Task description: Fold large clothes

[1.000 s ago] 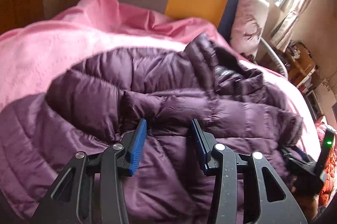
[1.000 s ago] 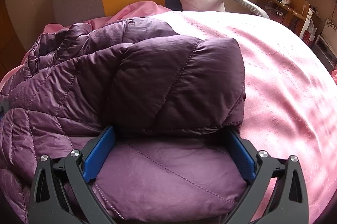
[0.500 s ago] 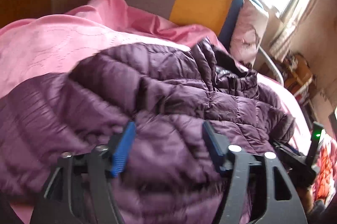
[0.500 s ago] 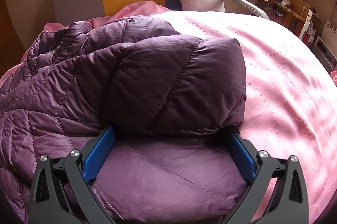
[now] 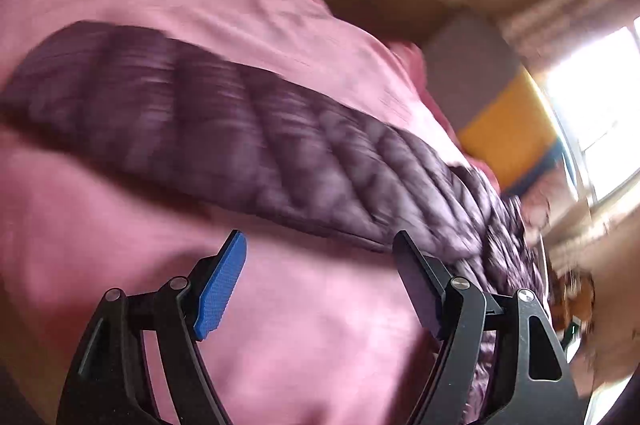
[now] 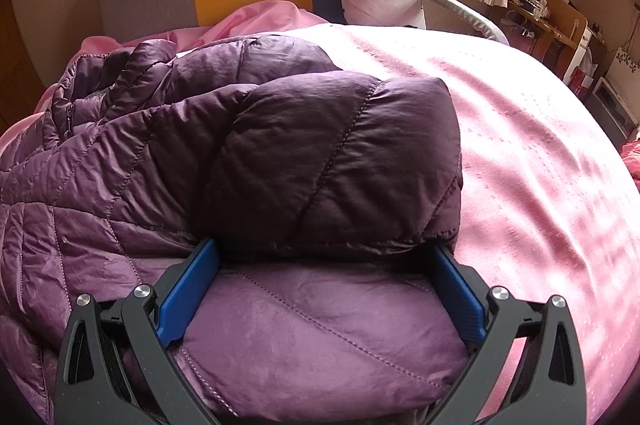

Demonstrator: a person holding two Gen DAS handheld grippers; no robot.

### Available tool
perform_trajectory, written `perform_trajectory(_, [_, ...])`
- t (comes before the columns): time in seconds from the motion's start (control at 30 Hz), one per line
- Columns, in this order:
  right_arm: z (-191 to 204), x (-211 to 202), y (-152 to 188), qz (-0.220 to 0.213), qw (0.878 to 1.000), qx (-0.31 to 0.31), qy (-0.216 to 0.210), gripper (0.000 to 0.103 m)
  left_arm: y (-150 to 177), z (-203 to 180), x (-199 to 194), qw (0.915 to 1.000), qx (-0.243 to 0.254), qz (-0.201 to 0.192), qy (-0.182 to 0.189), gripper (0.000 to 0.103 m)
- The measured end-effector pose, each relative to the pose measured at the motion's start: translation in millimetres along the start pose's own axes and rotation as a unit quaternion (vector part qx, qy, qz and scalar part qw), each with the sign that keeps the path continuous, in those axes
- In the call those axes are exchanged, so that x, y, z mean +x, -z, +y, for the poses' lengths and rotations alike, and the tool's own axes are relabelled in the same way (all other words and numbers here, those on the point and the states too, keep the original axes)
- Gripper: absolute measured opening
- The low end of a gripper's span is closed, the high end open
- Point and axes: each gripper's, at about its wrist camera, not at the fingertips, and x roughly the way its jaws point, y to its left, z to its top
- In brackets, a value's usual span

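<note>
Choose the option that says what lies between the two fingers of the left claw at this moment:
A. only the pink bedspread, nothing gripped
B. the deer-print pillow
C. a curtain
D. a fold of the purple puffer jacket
A: the left claw is open, and between its fingers shows only the pink bedspread; the purple puffer jacket lies beyond the fingertips, blurred and not gripped.
</note>
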Motion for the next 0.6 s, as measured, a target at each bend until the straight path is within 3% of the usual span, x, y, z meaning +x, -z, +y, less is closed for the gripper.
perform_trajectory(0.1, [3.0, -18.4, -1.8, -0.010, 1.000, -0.002, -0.001, 0.101, -17.2, 44.5, -14.7, 0.9977, -0.065, -0.017, -0.014, 0.069])
perform_trajectory(0.27, [26.8, -66.7, 10.6, -0.052, 0.996, -0.030, -0.058, 0.101, -36.5, 95.4, -20.0, 0.9872, -0.154, -0.039, -0.019, 0.051])
perform_trajectory(0.47, [72.2, -94.8, 47.0, -0.054, 0.989, -0.080, -0.114, 0.101, -51.4, 107.5, -10.5, 0.9830, -0.176, -0.043, -0.029, 0.025])
perform_trajectory(0.6, [99.8, -98.8, 77.6, -0.044, 0.984, -0.111, -0.128, 0.101, -60.6, 92.4, -12.3, 0.9876, -0.141, -0.054, -0.043, 0.013])
